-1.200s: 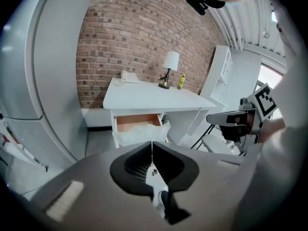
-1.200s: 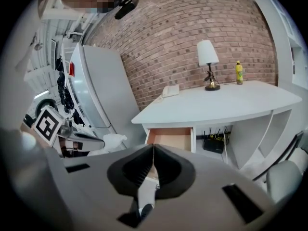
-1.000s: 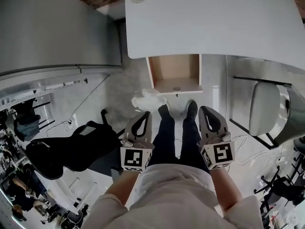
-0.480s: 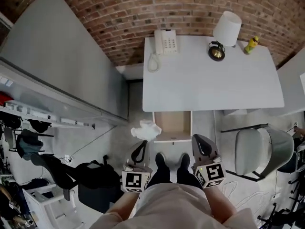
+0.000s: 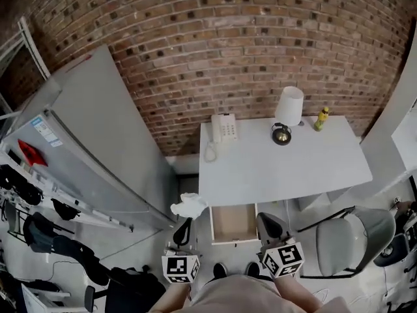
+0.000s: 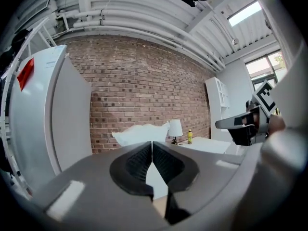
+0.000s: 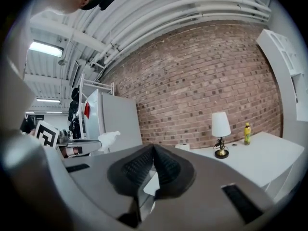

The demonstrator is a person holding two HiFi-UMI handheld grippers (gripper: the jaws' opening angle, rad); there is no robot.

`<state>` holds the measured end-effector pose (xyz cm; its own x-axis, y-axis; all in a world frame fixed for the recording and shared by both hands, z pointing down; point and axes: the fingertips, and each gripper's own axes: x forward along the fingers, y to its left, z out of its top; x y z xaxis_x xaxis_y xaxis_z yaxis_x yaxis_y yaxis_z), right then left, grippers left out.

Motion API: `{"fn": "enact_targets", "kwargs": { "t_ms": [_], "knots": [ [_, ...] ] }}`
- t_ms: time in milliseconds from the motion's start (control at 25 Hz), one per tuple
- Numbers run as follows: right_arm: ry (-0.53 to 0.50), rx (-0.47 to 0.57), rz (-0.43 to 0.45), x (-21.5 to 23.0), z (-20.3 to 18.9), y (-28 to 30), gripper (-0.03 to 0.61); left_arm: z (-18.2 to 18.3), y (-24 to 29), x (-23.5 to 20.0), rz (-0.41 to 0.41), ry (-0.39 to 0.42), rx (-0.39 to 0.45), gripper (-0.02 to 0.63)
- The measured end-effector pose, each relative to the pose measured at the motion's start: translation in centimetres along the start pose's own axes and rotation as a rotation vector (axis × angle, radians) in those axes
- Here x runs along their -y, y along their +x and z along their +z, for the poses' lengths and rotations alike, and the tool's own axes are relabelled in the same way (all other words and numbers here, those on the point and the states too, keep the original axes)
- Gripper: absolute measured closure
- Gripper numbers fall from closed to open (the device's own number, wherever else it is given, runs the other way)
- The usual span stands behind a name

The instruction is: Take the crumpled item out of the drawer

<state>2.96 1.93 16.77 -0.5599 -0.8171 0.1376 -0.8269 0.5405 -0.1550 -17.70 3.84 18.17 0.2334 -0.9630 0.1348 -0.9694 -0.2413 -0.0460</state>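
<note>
The left gripper [image 5: 186,222] with the crumpled item [image 5: 189,206] and right gripper [image 5: 264,220] have risen

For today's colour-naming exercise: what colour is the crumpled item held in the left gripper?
White; the crumpled item shows best in the head view.

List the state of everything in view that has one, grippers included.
left gripper: shut on the crumpled paper
crumpled paper: out of the drawer, held up to its left
right gripper: shut, empty
drawer: open, looks empty
lamp: upright on the desk
bottle: upright
fridge: closed
</note>
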Motion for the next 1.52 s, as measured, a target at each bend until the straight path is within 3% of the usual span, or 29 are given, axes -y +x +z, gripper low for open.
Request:
{"fn": "enact_targets", "kwargs": {
  "t_ms": [240,480,1520],
  "knots": [
    [-0.04,0.034,-0.054,1.3,2.5,-0.6,0.57,2.1,-0.4,-1.6,0.038,-0.034,0.037,0.597],
    [-0.06,0.074,-0.066,1.1,4.4,-0.4,0.571,3.0,0.0,-2.2,0.034,-0.12,0.074,0.597],
    [-0.048,0.073,-0.049,1.1,4.2,-0.3,0.571,3.3,0.6,-0.5,-0.002,-0.121,0.049,0.597]
  ]
}}
